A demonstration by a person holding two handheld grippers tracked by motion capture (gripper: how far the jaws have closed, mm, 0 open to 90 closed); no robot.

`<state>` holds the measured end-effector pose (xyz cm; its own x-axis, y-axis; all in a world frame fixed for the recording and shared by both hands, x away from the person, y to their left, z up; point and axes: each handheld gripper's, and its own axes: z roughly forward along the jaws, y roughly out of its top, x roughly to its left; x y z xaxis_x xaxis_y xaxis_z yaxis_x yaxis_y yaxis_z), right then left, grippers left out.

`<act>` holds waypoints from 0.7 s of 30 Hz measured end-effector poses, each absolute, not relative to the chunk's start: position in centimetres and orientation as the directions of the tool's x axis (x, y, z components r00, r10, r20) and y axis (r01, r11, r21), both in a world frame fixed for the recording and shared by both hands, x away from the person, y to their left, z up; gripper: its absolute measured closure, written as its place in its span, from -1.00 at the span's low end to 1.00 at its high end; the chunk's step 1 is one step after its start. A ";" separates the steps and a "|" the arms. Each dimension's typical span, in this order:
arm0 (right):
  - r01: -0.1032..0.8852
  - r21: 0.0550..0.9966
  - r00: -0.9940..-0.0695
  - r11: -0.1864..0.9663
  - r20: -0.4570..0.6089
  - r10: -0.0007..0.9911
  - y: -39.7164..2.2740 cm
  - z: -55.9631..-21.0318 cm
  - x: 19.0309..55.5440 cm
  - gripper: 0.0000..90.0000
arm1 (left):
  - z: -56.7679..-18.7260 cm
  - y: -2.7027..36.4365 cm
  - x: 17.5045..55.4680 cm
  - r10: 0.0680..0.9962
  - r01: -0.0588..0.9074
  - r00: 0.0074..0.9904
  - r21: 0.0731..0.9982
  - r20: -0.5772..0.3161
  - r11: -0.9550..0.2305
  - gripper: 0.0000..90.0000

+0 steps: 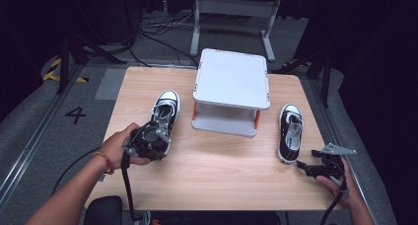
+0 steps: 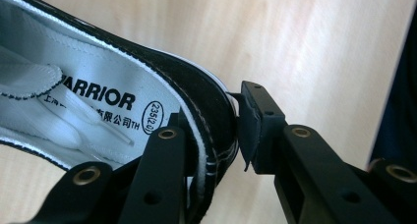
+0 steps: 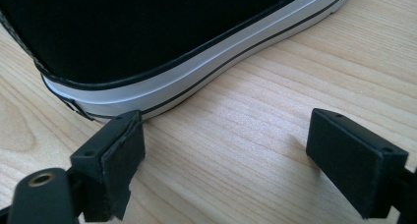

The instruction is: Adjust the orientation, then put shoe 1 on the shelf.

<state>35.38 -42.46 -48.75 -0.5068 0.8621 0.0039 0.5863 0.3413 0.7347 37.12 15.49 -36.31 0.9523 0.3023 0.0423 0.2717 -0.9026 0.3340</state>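
Your left gripper (image 2: 216,150) is clamped on the heel collar of the left sneaker (image 1: 165,117): one jaw sits inside the shoe against the white lining, the other presses on the black canvas outside at the back. That is a narrow bite on soft fabric, right at the rim. If you raise the shoe by it, the toe end will hang and the weight will pull the collar out from between the pads; a quick swing would make that worse. The canvas can also fold under the pads, so the shoe may twist as it comes off the counter (image 1: 217,175).

Just beside this sneaker stands the grey two-level shoe rack (image 1: 231,89), with its orange posts near the shoe's toe. If the shoe is meant for the lower shelf, I judge the gap to be tight, and a drooping toe could catch the shelf edge or nudge the rack across the counter.

Your right gripper (image 3: 221,155) stands wide with nothing between its jaws, low over the wood, just short of the heel of the right sneaker (image 1: 290,132), which lies on the counter to the right of the rack. One pad is close to the white rubber sole (image 3: 162,81); moving forward at this height would push the shoe instead of gripping it, since the jaws straddle bare counter and not the heel.
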 end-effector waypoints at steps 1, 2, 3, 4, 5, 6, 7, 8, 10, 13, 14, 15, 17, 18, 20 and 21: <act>0.586 0.735 -0.507 0.341 0.004 0.862 -42.5 -48.8 35.4 -0.67 | -36.1 15.5 37.5 0.306 0.272 0.951 0.331 0.054 -0.904 0.63; 0.586 0.735 -0.507 0.341 0.004 0.862 -42.5 -48.8 35.4 -0.67 | -35.9 15.5 37.9 0.307 0.271 0.950 0.330 0.060 -0.904 0.63; 0.585 0.735 -0.508 0.342 0.004 0.861 -42.5 -48.8 35.4 -0.67 | -35.9 15.5 37.9 0.307 0.271 0.950 0.330 0.060 -0.904 0.63; 0.585 0.736 -0.508 0.341 0.004 0.861 -42.5 -48.8 35.4 -0.67 | -35.5 15.6 38.4 0.322 0.283 0.945 0.342 0.063 -0.896 0.63; 0.585 0.736 -0.508 0.341 0.004 0.861 -42.5 -48.8 35.4 -0.67 | -35.2 15.6 38.7 0.331 0.288 0.941 0.346 0.069 -0.893 0.62; 0.585 0.736 -0.508 0.341 0.004 0.861 -42.5 -48.8 35.4 -0.67 | -35.0 15.6 39.0 0.329 0.284 0.941 0.341 0.081 -0.896 0.62; 0.585 0.736 -0.508 0.341 0.004 0.861 -42.5 -48.8 35.4 -0.67 | -34.6 15.6 39.3 0.336 0.288 0.938 0.341 0.088 -0.895 0.62; 0.585 0.736 -0.508 0.341 0.004 0.861 -42.5 -48.8 35.4 -0.67 | -34.3 15.6 39.6 0.341 0.290 0.935 0.346 0.094 -0.892 0.62; 0.585 0.736 -0.508 0.341 0.004 0.861 -42.5 -48.8 35.4 -0.67 | -33.8 15.7 39.9 0.345 0.290 0.933 0.351 0.104 -0.890 0.63; 0.584 0.737 -0.508 0.341 0.004 0.861 -42.5 -48.8 35.4 -0.67 | -32.5 15.6 40.7 0.355 0.290 0.926 0.361 0.129 -0.886 0.62; 0.584 0.736 -0.510 0.342 0.004 0.860 -42.5 -48.8 35.4 -0.67 | -31.5 15.5 41.1 0.354 0.281 0.923 0.370 0.147 -0.886 0.62; 0.584 0.736 -0.510 0.343 0.004 0.860 -42.5 -48.8 35.4 -0.67 | -31.1 15.4 41.2 0.361 0.281 0.920 0.381 0.155 -0.881 0.62; 0.583 0.736 -0.510 0.343 0.004 0.860 -42.5 -48.8 35.4 -0.67 | -30.2 15.1 41.5 0.356 0.266 0.917 0.391 0.177 -0.881 0.62; 0.583 0.737 -0.510 0.342 0.004 0.860 -42.5 -48.8 35.3 -0.67 | -29.7 15.0 41.7 0.358 0.263 0.916 0.401 0.182 -0.878 0.62; 0.584 0.736 -0.509 0.342 0.004 0.860 -42.5 -48.8 35.3 -0.67 | -29.0 14.8 42.0 0.351 0.250 0.916 0.409 0.194 -0.878 0.62; 0.584 0.736 -0.510 0.343 0.004 0.860 -42.5 -48.8 35.2 -0.67 | -29.0 14.8 42.0 0.351 0.250 0.916 0.409 0.194 -0.878 0.62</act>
<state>35.22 -42.49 -48.77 -0.5103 0.8600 0.0036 0.5837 0.3433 0.7358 41.97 14.78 -29.01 0.9160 0.3513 0.1938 0.2502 -0.8778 0.4085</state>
